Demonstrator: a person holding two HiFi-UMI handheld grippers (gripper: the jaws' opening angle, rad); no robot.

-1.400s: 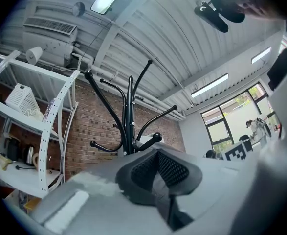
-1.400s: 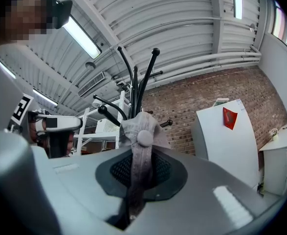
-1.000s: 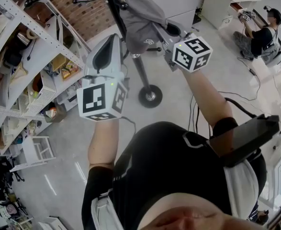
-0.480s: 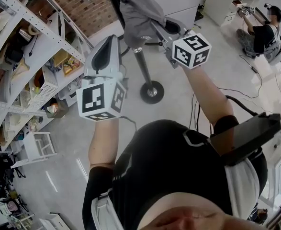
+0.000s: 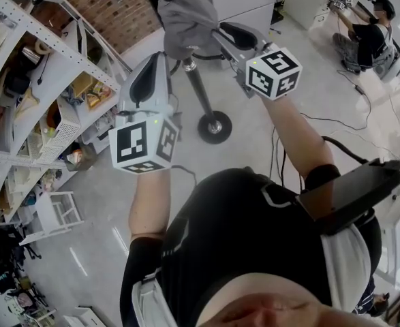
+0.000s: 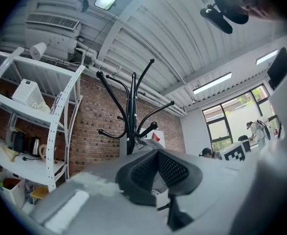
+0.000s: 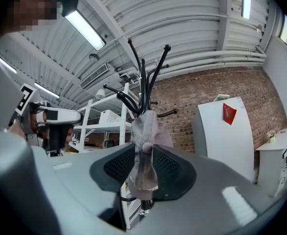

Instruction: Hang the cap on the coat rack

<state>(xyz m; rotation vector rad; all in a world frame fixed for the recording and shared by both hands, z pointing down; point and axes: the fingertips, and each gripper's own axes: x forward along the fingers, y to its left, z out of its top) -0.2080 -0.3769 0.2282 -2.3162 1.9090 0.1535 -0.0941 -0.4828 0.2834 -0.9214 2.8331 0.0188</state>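
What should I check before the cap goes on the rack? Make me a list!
1. Right gripper shut on the gray cap: ok.
2. Coat rack close ahead of the cap, with bare hooks in sight: ok.
3. Cap lined up over one hook: cannot tell.
4. Left gripper with jaws together, holding nothing: ok.
5. Rack upright on its round base: ok.

White shelving (image 5: pixel 22 18) stands against a brick wall (image 5: pixel 111 12), a person (image 5: pixel 366 39) sitting well apart.
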